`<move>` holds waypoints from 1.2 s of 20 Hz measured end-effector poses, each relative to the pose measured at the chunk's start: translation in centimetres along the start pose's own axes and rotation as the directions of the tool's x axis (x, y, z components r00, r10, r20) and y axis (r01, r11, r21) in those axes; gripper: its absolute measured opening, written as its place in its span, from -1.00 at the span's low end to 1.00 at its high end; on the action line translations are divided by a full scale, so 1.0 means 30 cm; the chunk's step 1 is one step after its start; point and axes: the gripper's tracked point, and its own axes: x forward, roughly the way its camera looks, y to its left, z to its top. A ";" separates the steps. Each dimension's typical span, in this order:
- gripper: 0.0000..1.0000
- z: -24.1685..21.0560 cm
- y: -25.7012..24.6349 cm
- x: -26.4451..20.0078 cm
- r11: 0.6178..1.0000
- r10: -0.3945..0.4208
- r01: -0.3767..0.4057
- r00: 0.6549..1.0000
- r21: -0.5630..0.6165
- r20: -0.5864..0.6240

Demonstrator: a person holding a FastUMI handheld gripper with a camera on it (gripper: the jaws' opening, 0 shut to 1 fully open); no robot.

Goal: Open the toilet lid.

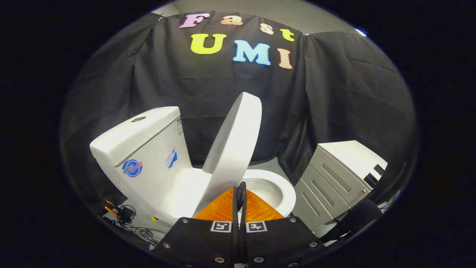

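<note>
The toilet [178, 186] is taken as the landmark. Its lid [232, 149] is seen raised well off the bowl, standing on edge and tilted back towards the cistern [141, 149], though a gap is left between lid and cistern, so the lid is not resting against it. The bowl [277, 191] is exposed on the side of the lid away from the cistern; its interior is seen as plain white, and whether any water is held in it cannot be told. On the cistern's top a flush button [138, 119] is set, and stickers are carried on its front and side. The gripper [240, 195] is held just in front of the toilet, at the lower edge of the lid, with its fingers [241, 191] brought together so that almost no gap is left between them; no part of the lid is caught between them, and whether the fingertips touch the lid's edge cannot be told. A grey drawer cabinet [334, 178] is placed beside the toilet on the bowl side, with all its drawers closed, so their contents are hidden. On the floor at the cistern side of the toilet, a tangle of cables [126, 217] is laid.
</note>
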 end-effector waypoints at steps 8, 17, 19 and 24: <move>-1.00 0.056 0.139 -0.027 0.997 0.042 -0.039 0.998 -0.062 0.040; -1.00 0.084 0.279 -0.050 0.987 0.078 -0.067 0.995 -0.147 0.067; -1.00 0.101 0.313 -0.059 0.983 0.091 -0.078 0.993 -0.168 0.070; -1.00 0.107 0.370 -0.079 0.978 0.102 -0.087 0.992 -0.189 0.076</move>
